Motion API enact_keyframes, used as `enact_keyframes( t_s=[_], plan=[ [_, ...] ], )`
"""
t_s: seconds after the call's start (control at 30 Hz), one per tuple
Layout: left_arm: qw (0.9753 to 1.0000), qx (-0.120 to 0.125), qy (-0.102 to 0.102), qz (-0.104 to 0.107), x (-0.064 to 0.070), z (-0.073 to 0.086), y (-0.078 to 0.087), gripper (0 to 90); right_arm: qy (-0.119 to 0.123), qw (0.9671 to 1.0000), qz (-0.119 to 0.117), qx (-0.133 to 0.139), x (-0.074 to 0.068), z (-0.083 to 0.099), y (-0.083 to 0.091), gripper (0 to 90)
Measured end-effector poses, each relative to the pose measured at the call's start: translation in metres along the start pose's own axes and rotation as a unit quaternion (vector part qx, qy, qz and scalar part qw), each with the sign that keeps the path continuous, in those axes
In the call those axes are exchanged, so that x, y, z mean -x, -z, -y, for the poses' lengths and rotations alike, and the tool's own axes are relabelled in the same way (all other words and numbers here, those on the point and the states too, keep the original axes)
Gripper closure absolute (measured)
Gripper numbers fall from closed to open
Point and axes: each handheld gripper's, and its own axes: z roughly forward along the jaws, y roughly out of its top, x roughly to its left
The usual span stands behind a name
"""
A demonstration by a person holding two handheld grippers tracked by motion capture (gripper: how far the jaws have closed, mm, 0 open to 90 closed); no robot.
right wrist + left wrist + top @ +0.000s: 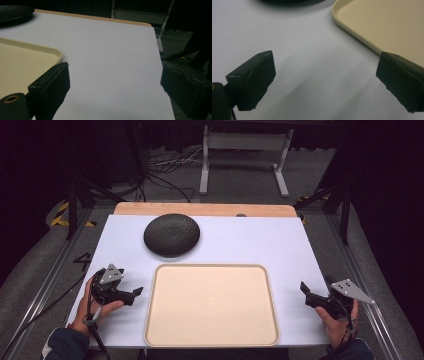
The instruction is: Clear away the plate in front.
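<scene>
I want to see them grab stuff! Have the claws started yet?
Nothing looks done yet. The tray is empty and the black dish sits apart behind it. In hand: nothing, since the left claw and right claw are open beside the tray. All remains.

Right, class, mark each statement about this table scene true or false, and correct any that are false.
1. The beige tray has nothing lying in it. True.
2. The dark round plate sits inside the tray. False: it rests on the white table, beyond the tray's far edge.
3. The left hand-held gripper has its jaws apart with nothing between them. True.
4. The right hand-held gripper is clamped on the tray's rim. False: its jaws are open over the bare table, beside the tray.
5. Both hand-held grippers flank the tray, one on each side. True.
</scene>
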Motion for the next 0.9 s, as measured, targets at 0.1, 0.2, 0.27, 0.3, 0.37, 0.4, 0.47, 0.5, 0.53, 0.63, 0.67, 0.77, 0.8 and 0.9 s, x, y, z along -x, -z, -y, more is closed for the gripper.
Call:
enact_keyframes(
  t_s=[0.1, 0.2, 0.27, 0.3, 0.37, 0.4, 0.47, 0.5, 0.53, 0.63, 0.67, 0.77, 0.8, 0.9],
  plan=[
    [1.0, 0.0, -0.005, -0.002, 0.003, -0.002, 0.001, 5.0, 0.0, 1.0, 0.002, 0.001, 0.001, 0.0, 0.001, 8.8],
    [0.9999, -0.004, -0.009, 0.003, 0.006, -0.003, 0.001, 5.5, -0.002, 1.0, 0.002, 0.004, 0.0, -0.001, 0.001, 8.8],
    [0.9999, -0.001, -0.012, 0.002, 0.006, -0.004, 0.003, 5.9, 0.003, 1.0, 0.002, 0.005, -0.001, -0.002, 0.002, 8.8],
    [0.9999, 0.004, -0.016, 0.0, 0.006, -0.004, 0.004, 8.0, 0.005, 1.0, 0.004, 0.004, -0.001, -0.003, 0.002, 8.8],
    [0.9997, 0.011, -0.019, -0.001, 0.007, -0.007, 0.006, 8.0, 0.004, 1.0, 0.005, 0.002, -0.001, -0.002, 0.001, 8.8],
    [0.9997, 0.013, -0.021, -0.002, 0.006, -0.009, 0.006, 8.0, 0.004, 1.0, 0.006, 0.001, -0.001, -0.002, 0.001, 8.8],
    [0.9993, 0.011, -0.033, -0.009, 0.007, -0.015, 0.006, 8.4, 0.004, 1.0, 0.005, 0.002, -0.001, -0.002, 0.001, 8.8],
    [0.9993, 0.011, -0.033, -0.009, 0.007, -0.015, 0.006, 9.4, 0.004, 1.0, 0.005, 0.002, -0.001, -0.002, 0.001, 8.8],
    [0.999, 0.013, -0.041, -0.012, 0.007, -0.02, 0.007, 9.4, 0.004, 1.0, 0.004, 0.002, -0.002, -0.002, 0.001, 8.7],
    [0.9982, 0.017, -0.056, -0.016, 0.006, -0.032, 0.007, 11.3, 0.008, 1.0, 0.004, 0.0, -0.004, -0.002, 0.001, 8.7],
    [0.9979, 0.02, -0.06, -0.013, 0.005, -0.036, 0.006, 11.5, 0.009, 1.0, 0.004, -0.001, -0.004, -0.002, 0.0, 8.7],
    [0.996, 0.026, -0.084, -0.017, 0.003, -0.055, 0.0, 13.1, 0.007, 1.0, 0.003, -0.003, -0.004, -0.001, -0.001, 8.7],
    [0.9955, 0.028, -0.088, -0.019, 0.002, -0.06, -0.003, 14.6, 0.007, 1.0, 0.003, -0.003, -0.004, -0.001, -0.001, 8.7],
    [0.9938, 0.021, -0.108, -0.02, -0.001, -0.068, -0.011, 14.2, 0.003, 1.0, 0.005, -0.005, -0.003, 0.0, -0.001, 8.7]
  ],
)
